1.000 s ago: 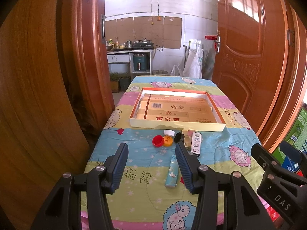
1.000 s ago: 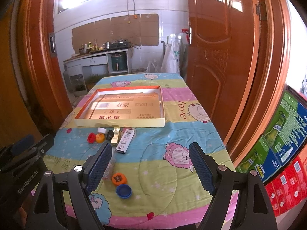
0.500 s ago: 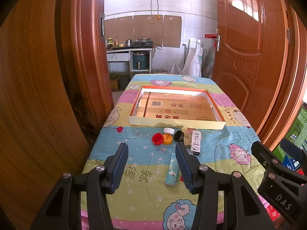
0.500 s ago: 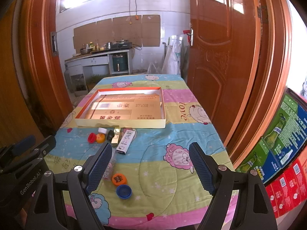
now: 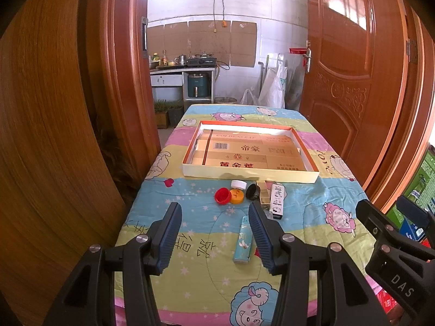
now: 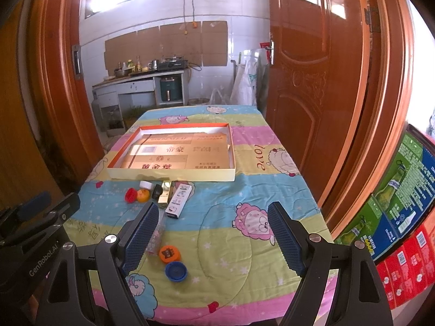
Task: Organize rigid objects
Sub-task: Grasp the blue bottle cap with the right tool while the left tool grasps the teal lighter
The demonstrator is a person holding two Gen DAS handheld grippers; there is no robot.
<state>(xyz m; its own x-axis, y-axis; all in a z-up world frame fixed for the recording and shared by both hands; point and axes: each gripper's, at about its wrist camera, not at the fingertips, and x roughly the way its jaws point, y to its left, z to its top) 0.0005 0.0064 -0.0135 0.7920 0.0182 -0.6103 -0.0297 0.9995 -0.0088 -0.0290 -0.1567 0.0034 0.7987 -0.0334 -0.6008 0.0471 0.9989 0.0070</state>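
A: Jaw status?
B: Left gripper and right gripper: jaws spread wide, gripping nothing, above the near end of the counter

A: Item positions?
B: A lighter lies just beside the left gripper's right finger. An orange cap and blue cap touch near the right gripper's left finger. Farther out, a red cap, black cap and white box lie before the tray

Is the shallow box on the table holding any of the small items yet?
No. The box shows only its printed cardboard bottom; the red cap, the white carton and the lighter lie on the tablecloth outside it.
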